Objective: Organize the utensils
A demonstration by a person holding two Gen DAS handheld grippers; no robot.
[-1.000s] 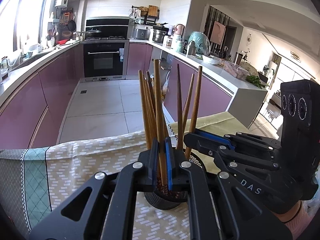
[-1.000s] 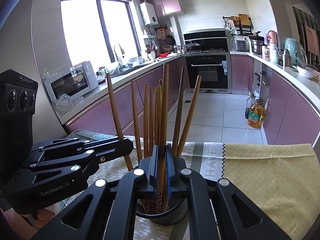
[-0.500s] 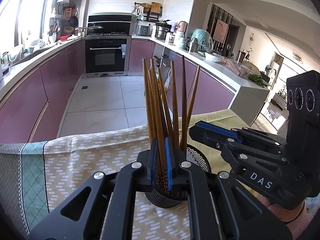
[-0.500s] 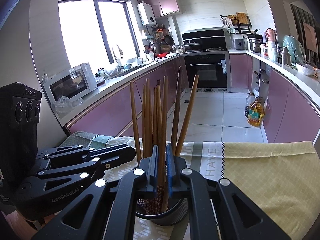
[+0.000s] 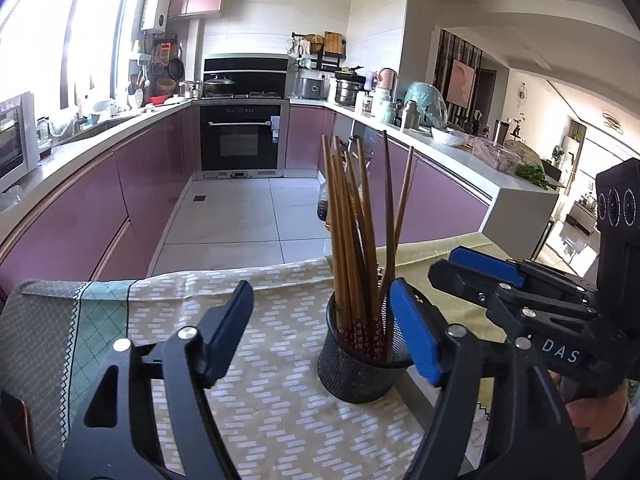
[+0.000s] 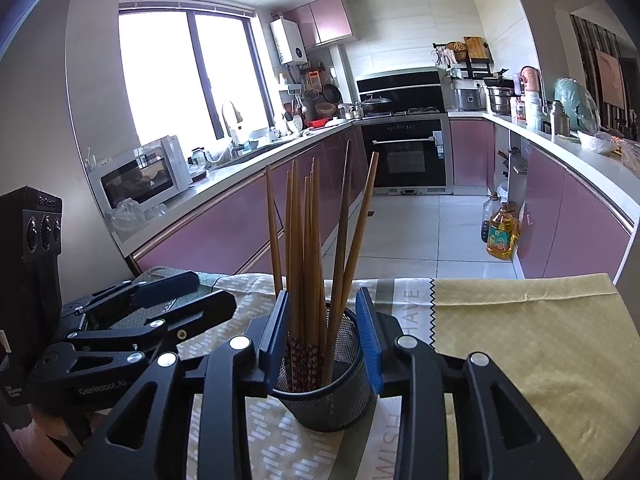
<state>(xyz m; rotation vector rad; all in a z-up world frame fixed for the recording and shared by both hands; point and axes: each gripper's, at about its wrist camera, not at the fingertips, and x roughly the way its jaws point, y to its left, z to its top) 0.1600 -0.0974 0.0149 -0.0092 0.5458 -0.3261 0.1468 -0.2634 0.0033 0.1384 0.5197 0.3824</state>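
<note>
Releasing their chopsticks (image 5: 352, 240), left gripper (image 5: 320, 332) and right gripper (image 6: 326, 330) both opening (seemingly touching nothing).

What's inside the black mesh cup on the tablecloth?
The mesh cup holds a bundle of wooden chopsticks, patterned ends down. The cup's floor is hidden beneath them.

The right gripper (image 5: 472, 268) has the white letters "DAS" on its side. The left gripper (image 6: 208, 300) says "GenRobot.AI". The tablecloth (image 6: 520, 340) has the words "HAVE" and "WISH" on its pale stripe.
</note>
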